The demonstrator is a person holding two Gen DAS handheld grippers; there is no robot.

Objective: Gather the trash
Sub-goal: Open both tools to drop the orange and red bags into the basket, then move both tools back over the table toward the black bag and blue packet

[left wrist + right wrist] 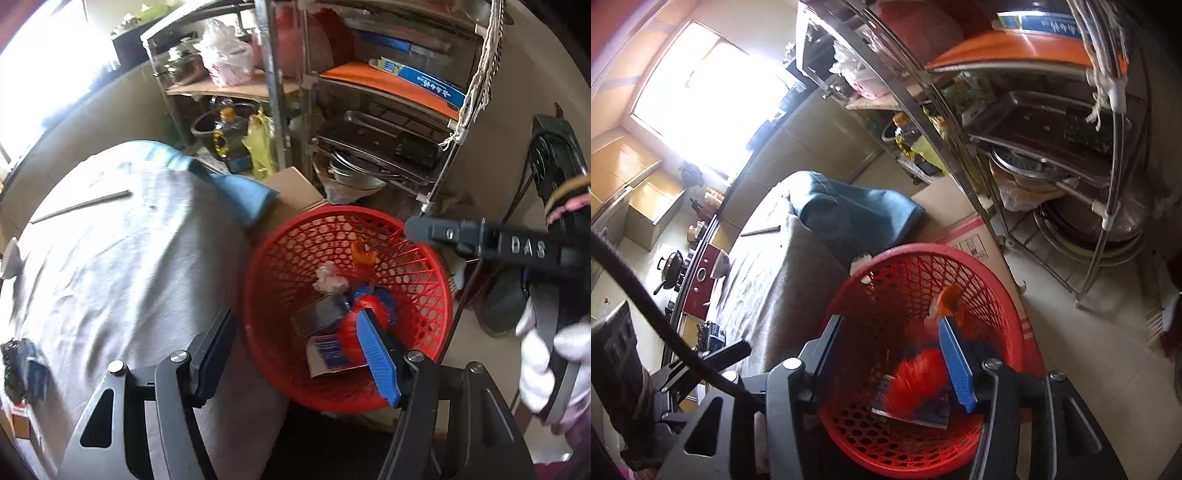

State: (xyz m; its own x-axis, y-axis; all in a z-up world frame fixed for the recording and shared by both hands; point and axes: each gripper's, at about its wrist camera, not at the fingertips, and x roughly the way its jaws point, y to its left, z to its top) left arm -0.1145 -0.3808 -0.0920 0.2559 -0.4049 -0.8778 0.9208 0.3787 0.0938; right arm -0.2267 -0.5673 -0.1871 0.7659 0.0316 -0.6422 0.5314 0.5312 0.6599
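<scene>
Trash — a crumpled white paper wad (330,278), a red and blue wrapper (364,321) and a small printed carton (328,350) — lies inside the round red plastic lattice basket (421,295), which stands on the floor just beside the grey-clothed desk (129,266). Left tongs (295,354) hang apart over the basket's near rim, nothing between them. Right tongs (890,365) also stand apart above the basket, empty, with a metal wire shelf rack (388,147) of pans behind.

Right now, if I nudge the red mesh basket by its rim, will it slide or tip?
The red mesh basket looks like thin open plastic lattice holding only light scraps, such as a crumpled tissue, so it probably slides easily. A push high on the rim might tip it. The table beside it may block sideways movement.
</scene>
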